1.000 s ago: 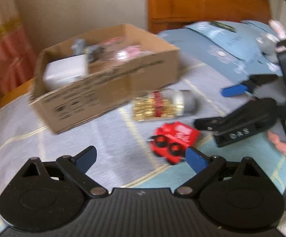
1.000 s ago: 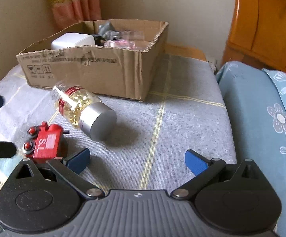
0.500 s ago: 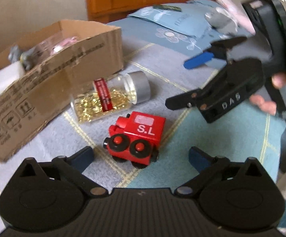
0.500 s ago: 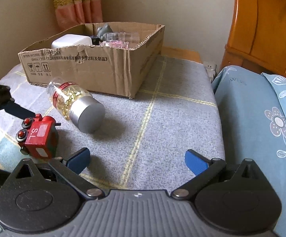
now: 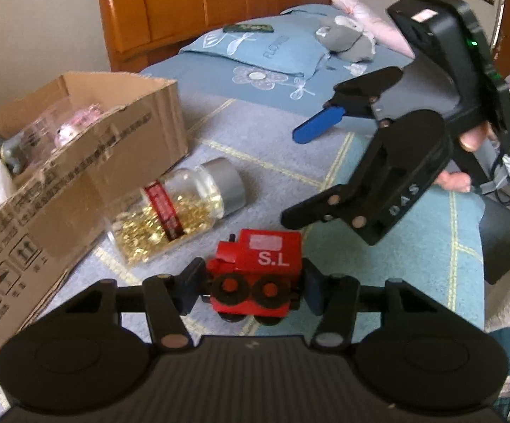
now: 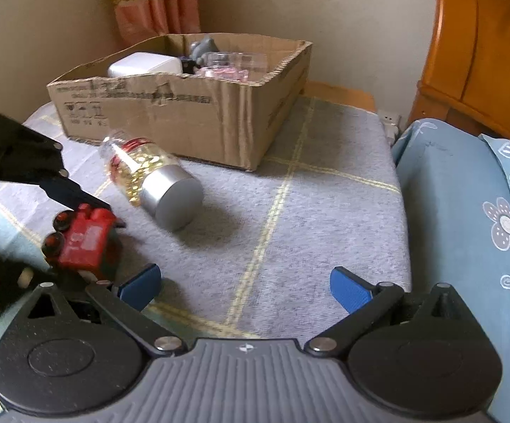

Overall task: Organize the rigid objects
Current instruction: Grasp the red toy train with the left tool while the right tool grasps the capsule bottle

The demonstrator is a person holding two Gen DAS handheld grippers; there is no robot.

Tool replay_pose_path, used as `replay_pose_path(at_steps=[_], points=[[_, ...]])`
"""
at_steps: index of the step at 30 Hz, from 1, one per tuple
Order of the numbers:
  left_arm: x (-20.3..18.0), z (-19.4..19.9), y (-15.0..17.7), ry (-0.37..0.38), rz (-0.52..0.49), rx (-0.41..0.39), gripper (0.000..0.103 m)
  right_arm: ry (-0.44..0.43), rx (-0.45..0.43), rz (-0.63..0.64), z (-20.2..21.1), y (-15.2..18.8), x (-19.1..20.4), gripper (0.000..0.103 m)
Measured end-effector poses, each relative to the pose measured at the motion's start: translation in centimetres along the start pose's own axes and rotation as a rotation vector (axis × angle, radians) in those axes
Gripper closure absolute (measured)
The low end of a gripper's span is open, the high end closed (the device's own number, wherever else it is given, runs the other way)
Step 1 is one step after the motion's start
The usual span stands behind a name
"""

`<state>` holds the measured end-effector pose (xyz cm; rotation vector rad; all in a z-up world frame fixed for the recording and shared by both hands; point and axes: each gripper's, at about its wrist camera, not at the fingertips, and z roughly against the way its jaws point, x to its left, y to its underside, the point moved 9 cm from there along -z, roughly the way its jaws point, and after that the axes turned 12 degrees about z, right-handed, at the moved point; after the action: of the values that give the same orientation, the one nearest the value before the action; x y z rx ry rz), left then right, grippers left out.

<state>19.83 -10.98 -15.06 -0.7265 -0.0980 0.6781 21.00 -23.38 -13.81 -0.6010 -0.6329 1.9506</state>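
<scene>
Left gripper (image 5: 251,290) pinching the red toy train (image 5: 256,278); right gripper (image 6: 244,287) spread, holding nothing.

Train marked "S.L" sits on the grey checked bed cover (image 6: 308,204), a finger pressed to each end. Just beyond it a clear jar (image 5: 174,211) of gold bits lies on its side, silver lid facing away from the cardboard box (image 5: 89,176), which it sits right against. Box holds a white block (image 6: 145,65), a grey figure (image 6: 204,47) and clear containers (image 6: 235,61). Right gripper hovers near the train's right. Blue floral pillow (image 5: 265,60) and wooden headboard (image 5: 198,3) behind.
</scene>
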Motion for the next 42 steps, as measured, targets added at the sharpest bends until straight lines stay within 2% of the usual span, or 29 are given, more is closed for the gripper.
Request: replay_pose_path(at_steps=[5, 10, 12, 16, 19, 25, 29, 38, 42], points=[[1.3, 0.9, 0.7, -0.05, 0.043, -0.009, 0.047, -0.032, 0.006, 0.026, 0.0, -0.5, 1.6, 0.0], [4.0, 2.3, 1.9, -0.16, 0.13, -0.013, 0.047, -0.123, -0.01, 0.039, 0.0, -1.8, 4.5, 0.0], [5.3, 3.0, 2.4, -0.207, 0.176, -0.006, 0.047, -0.157, -0.021, 0.025, -0.2, -2.5, 5.5, 0.0], [7.3, 4.0, 3.0, -0.306, 0.243, -0.002, 0.047, -0.16, -0.026, -0.021, -0.9, -3.9, 6.6, 0.0], [8.5, 4.6, 3.5, -0.353, 0.287, -0.003, 0.047, -0.168, -0.031, -0.078, -1.2, -4.9, 7.1, 0.0], [9.5, 5.7, 4.3, -0.371, 0.344, -0.007, 0.047, -0.111, -0.024, -0.176, -2.2, -6.3, 6.4, 0.0], [9.7, 5.8, 4.4, -0.373, 0.345, -0.009, 0.047, -0.118, -0.03, -0.24, -2.8, -7.5, 5.7, 0.0], [9.7, 5.9, 4.5, -0.363, 0.369, -0.016, 0.047, 0.001, 0.018, -0.259, -5.1, -9.3, 5.9, 0.0], [9.7, 6.0, 4.6, -0.359, 0.373, -0.015, 0.047, 0.052, 0.043, -0.226, -5.7, -9.5, 6.4, 0.0]])
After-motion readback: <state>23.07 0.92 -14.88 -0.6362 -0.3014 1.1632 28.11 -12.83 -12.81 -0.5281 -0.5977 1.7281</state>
